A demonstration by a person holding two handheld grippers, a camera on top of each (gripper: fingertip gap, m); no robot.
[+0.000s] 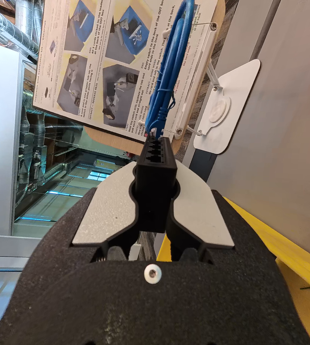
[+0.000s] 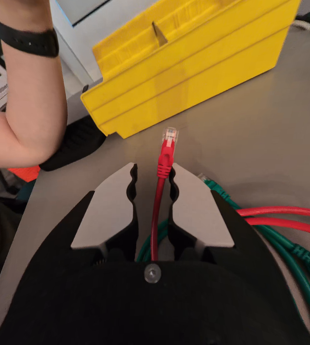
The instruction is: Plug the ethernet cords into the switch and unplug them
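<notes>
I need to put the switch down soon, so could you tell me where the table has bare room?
Bare table lies between the yellow bin and the red cord plug. Right of the right gripper it is crowded with red and green cords.

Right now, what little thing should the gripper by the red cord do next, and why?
Probably close on the red cord. The right gripper is open around its plug end, touching only one finger, while the left gripper already clamps the black switch, whose nearer ports look empty.
</notes>
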